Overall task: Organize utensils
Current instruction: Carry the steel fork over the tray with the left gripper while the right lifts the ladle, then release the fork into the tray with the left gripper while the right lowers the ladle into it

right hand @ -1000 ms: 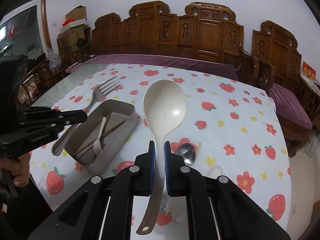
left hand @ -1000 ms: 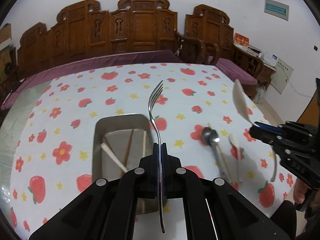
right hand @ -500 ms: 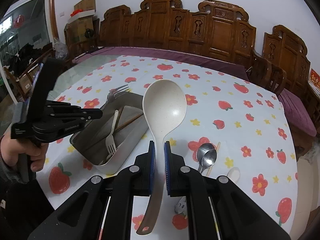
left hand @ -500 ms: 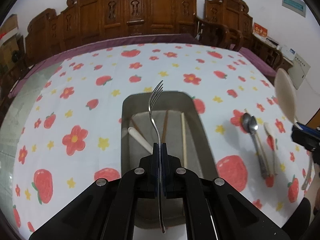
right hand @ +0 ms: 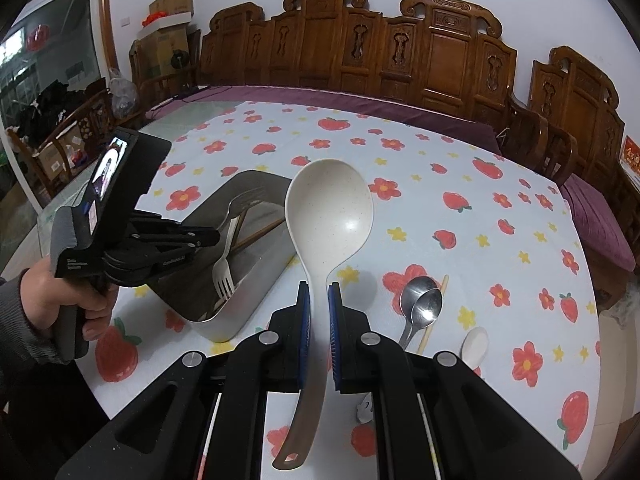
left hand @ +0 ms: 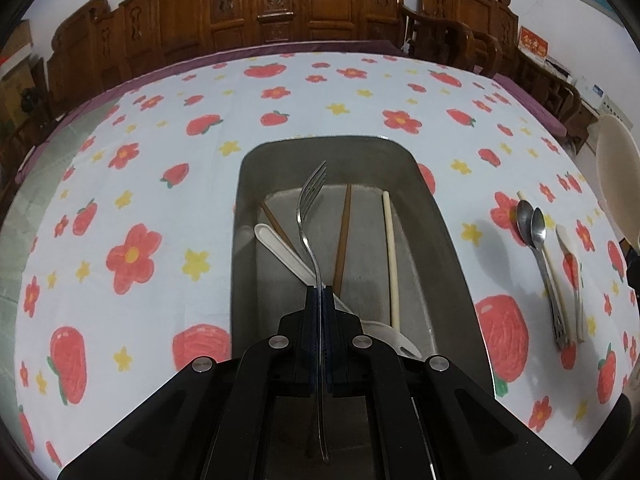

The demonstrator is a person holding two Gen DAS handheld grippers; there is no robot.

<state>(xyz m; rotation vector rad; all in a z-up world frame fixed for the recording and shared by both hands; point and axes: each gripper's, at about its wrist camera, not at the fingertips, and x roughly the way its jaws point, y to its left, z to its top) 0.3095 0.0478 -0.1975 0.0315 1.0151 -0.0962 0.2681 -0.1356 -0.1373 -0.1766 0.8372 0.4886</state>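
The left gripper (left hand: 320, 292) is clamped on the handle of a metal fork (left hand: 310, 216), which stands out ahead of the jaws with its tines over the inside of the steel tray (left hand: 444, 264); from the right wrist view the same gripper (right hand: 208, 237) is seen held by a hand (right hand: 60, 300) at the tray's near left side, the fork's tines above the tray's far end. In the tray lie a white plastic fork (left hand: 288, 252), two brown chopsticks (left hand: 343, 236) and one pale chopstick (left hand: 390, 256), all lying roughly lengthwise. The right gripper (right hand: 318, 320) is closed around the neck of a large cream ladle (right hand: 330, 212), its bowl raised above the cloth just right of the tray and its grey-brown handle end hanging down between the arms; in the left wrist view the ladle's bowl (left hand: 616, 184) shows at the right edge. On the strawberry-print tablecloth (left hand: 132, 184), well to the right of the tray, lie two metal spoons (left hand: 534, 224) stacked closely together, a pale chopstick beside them and a small white spoon (left hand: 570, 256) just to their right
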